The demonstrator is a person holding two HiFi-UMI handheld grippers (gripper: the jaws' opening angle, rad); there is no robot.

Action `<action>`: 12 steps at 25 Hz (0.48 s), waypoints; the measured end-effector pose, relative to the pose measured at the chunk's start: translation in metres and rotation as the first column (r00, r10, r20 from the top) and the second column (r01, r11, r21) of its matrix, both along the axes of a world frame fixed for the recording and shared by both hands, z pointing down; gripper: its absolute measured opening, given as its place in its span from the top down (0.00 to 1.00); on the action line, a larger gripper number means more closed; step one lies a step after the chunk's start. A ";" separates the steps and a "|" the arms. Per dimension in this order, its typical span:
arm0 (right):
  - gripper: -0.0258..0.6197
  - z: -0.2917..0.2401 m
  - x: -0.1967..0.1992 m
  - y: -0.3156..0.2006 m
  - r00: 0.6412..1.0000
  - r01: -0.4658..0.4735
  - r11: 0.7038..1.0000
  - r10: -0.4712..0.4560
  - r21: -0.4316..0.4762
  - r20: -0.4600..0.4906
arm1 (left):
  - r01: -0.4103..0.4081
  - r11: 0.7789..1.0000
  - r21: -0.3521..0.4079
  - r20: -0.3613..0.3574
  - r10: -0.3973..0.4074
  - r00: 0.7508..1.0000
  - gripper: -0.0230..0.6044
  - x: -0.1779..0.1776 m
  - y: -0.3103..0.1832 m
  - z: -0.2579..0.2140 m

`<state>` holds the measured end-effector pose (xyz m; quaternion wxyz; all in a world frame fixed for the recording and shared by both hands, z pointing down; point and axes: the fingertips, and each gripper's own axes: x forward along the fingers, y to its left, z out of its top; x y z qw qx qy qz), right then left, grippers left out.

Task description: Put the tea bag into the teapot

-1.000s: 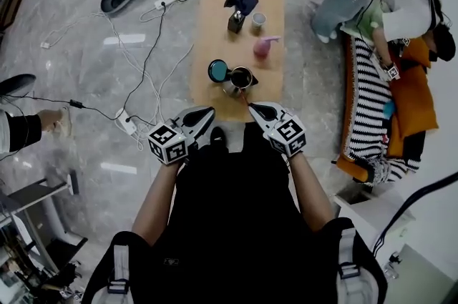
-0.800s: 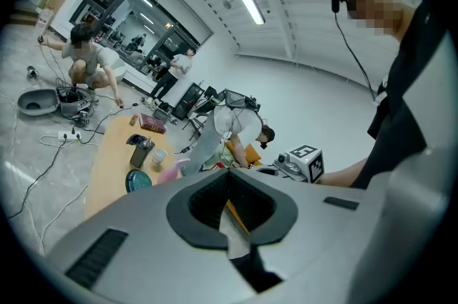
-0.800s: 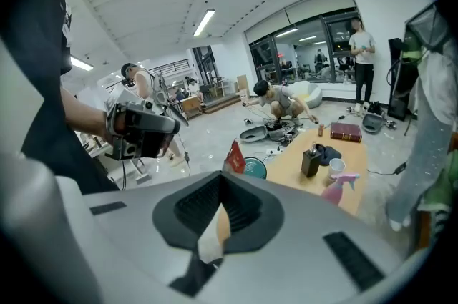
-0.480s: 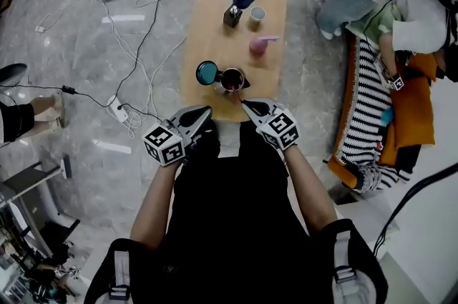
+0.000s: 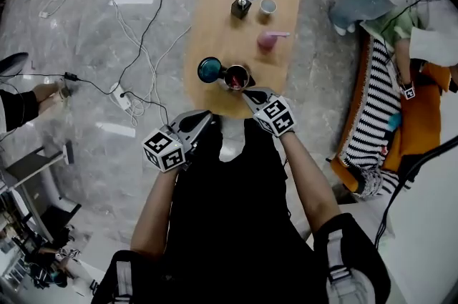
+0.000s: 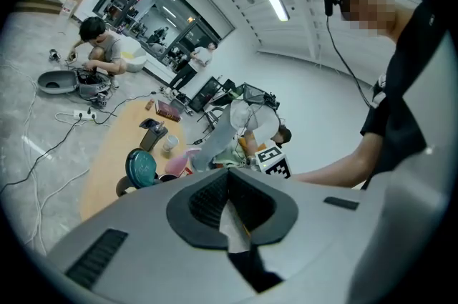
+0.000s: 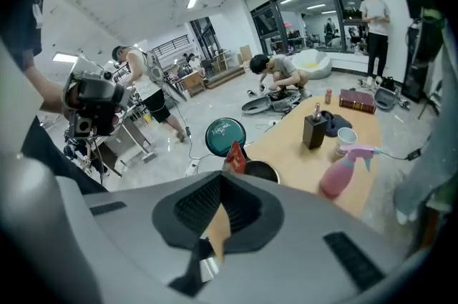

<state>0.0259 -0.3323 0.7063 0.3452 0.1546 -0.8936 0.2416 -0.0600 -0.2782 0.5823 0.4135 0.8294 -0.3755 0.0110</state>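
The red tea bag stands upright in the mouth of the teapot, at the near end of the table — teal lid tipped open beside it. The right gripper, jaws pressed together, sits just behind the pot; the left gripper — closed on nothing — hangs beside the table's end.

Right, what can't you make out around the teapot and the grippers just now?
- Inside the teapot: too small in the head view; the gripper's own body cuts it off in the right gripper view.
- How deep the tea bag sits: only its red top shows above the rim.
- Any string to the right gripper: too thin in every view.
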 end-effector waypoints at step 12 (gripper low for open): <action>0.95 0.060 -0.003 -0.011 0.999 -0.037 0.994 0.035 -0.103 -0.023 | 0.034 0.997 -0.073 0.018 -0.033 0.999 0.95 -0.004 0.006 0.036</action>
